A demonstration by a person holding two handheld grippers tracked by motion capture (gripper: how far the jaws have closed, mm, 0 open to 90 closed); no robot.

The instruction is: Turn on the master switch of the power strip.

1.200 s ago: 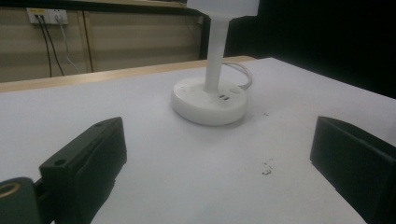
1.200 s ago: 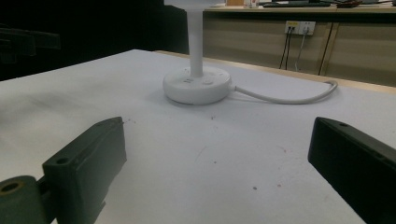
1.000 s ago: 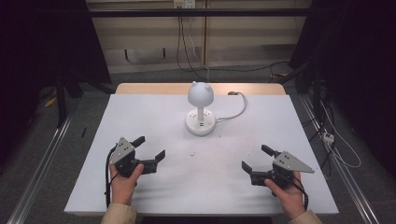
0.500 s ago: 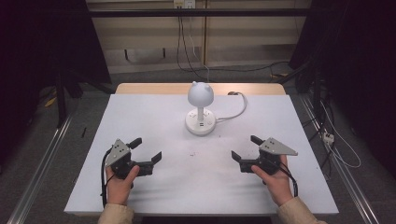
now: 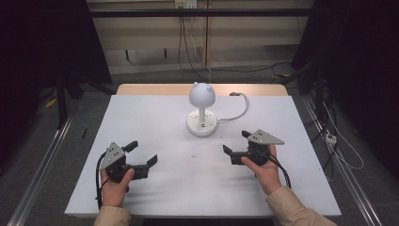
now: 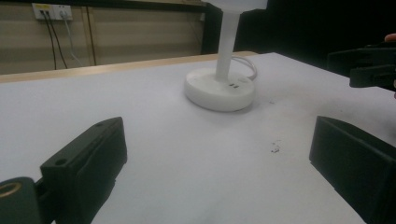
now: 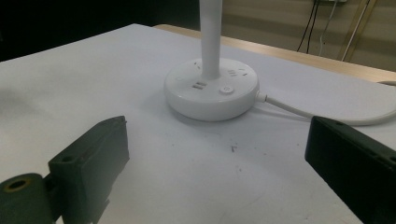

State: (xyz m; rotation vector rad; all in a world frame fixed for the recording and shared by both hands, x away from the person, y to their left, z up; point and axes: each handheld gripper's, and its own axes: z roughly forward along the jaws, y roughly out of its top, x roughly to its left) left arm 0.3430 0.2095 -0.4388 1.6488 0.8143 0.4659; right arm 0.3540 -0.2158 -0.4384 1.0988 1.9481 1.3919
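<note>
White sheeting was seen to cover the surface [image 5: 155,117], with a pale wooden edge left bare along its far side. A white round-based lamp with a globe head [image 5: 202,111] was stood at the middle of the far half, its white cord [image 5: 237,110] curved off to the right. The left gripper [image 5: 139,157] and right gripper [image 5: 236,143] were held nearer, well apart, jaws spread and nothing gripped. Small dark specks [image 6: 275,148] were scattered before the base. Beyond, beige wall panels [image 5: 150,37], hanging cables and dark floor were shown.
</note>
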